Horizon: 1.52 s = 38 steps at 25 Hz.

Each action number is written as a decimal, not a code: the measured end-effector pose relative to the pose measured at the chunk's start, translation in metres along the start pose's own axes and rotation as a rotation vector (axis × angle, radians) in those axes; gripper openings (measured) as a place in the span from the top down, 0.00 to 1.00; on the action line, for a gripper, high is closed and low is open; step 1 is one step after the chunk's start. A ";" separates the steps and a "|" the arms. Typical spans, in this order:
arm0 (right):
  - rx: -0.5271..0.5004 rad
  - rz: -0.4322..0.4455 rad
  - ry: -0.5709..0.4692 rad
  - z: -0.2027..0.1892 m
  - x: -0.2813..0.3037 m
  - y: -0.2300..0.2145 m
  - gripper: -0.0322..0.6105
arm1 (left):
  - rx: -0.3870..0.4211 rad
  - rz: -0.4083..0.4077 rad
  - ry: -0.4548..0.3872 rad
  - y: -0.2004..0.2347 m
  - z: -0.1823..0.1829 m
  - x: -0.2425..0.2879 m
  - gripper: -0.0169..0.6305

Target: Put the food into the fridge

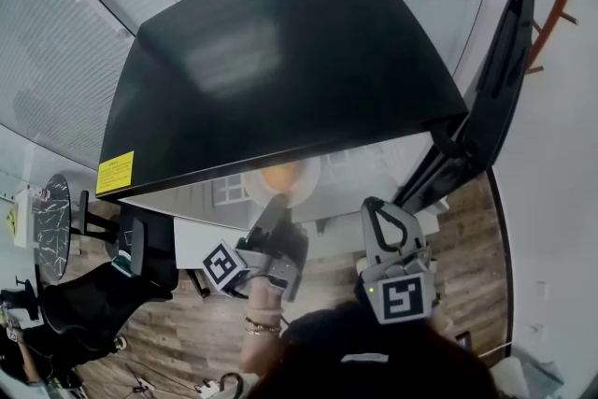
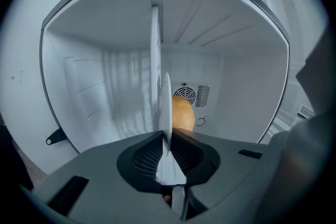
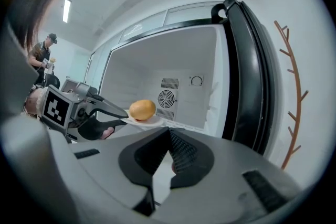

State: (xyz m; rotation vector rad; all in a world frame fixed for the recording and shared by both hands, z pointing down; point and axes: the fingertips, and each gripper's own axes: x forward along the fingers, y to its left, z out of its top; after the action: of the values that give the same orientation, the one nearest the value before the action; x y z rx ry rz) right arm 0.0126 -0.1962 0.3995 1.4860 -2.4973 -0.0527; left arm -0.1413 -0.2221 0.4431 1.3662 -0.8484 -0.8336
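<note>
The fridge [image 1: 290,61] stands with its door [image 1: 500,79] swung open. A white plate [image 3: 154,120] carries a yellow-orange fruit [image 3: 142,109] inside the white compartment. My left gripper [image 3: 125,117] reaches into the fridge and is shut on the plate's rim. In the left gripper view the plate [image 2: 166,107] shows edge-on between the jaws, with the fruit [image 2: 184,114] behind it and a thin shelf [image 2: 155,60] close alongside. I cannot tell whether the plate rests on that shelf. My right gripper [image 1: 377,206] hangs just outside the opening, shut and holding nothing.
The compartment's back wall has a round fan vent [image 3: 166,98]. The open door [image 3: 252,76] stands close on the right. A bare-branch ornament [image 3: 294,86] lines the wall beyond it. A person [image 3: 42,52] stands far off at the left; office chairs [image 1: 84,304] sit on the wooden floor.
</note>
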 end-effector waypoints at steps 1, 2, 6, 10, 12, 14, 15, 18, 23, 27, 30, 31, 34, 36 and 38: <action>0.003 -0.006 0.002 -0.001 0.000 -0.002 0.95 | 0.000 -0.001 0.003 0.000 0.000 0.001 0.91; 0.004 -0.012 0.002 -0.001 0.001 -0.004 0.95 | 0.000 -0.002 0.006 -0.001 0.001 0.002 0.91; 0.015 -0.031 -0.005 -0.001 0.001 -0.011 0.95 | 0.005 0.000 0.014 -0.001 0.002 0.004 0.91; 0.012 -0.034 -0.001 -0.002 0.002 -0.014 0.95 | 0.012 0.004 0.027 0.000 0.000 0.008 0.91; 0.017 -0.033 0.000 -0.003 0.002 -0.014 0.95 | 0.019 0.004 0.032 -0.001 0.000 0.010 0.91; 0.020 -0.032 0.000 -0.003 0.003 -0.013 0.95 | 0.032 0.006 0.039 -0.001 0.000 0.010 0.91; 0.022 -0.033 0.000 -0.003 0.003 -0.014 0.95 | 0.036 0.007 0.042 -0.002 0.000 0.010 0.91; 0.022 -0.033 0.003 -0.004 0.003 -0.014 0.95 | 0.046 0.011 0.050 -0.001 -0.001 0.010 0.91; 0.024 -0.028 0.005 -0.005 0.002 -0.011 0.95 | 0.069 0.028 0.054 0.000 0.000 0.007 0.90; 0.018 -0.024 0.002 -0.005 0.001 -0.011 0.95 | 0.071 0.016 0.056 -0.002 -0.001 0.006 0.89; 0.023 -0.023 0.001 -0.005 0.000 -0.011 0.95 | 0.070 0.006 0.060 -0.004 -0.002 0.006 0.85; 0.024 -0.024 0.001 -0.005 -0.001 -0.011 0.95 | 0.071 0.005 0.060 -0.005 -0.002 0.006 0.85; 0.025 -0.027 -0.003 -0.005 -0.003 -0.011 0.95 | 0.077 0.004 0.060 -0.005 -0.002 0.005 0.85; 0.024 -0.026 -0.004 -0.005 -0.004 -0.011 0.95 | 0.076 0.003 0.060 -0.005 -0.003 0.004 0.84; 0.023 -0.025 -0.004 -0.004 -0.005 -0.010 0.95 | 0.077 0.004 0.061 -0.004 -0.003 0.003 0.84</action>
State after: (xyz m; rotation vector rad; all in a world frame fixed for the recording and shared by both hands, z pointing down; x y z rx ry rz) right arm 0.0248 -0.1965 0.4013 1.5282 -2.4907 -0.0323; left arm -0.1368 -0.2235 0.4389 1.4497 -0.8431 -0.7585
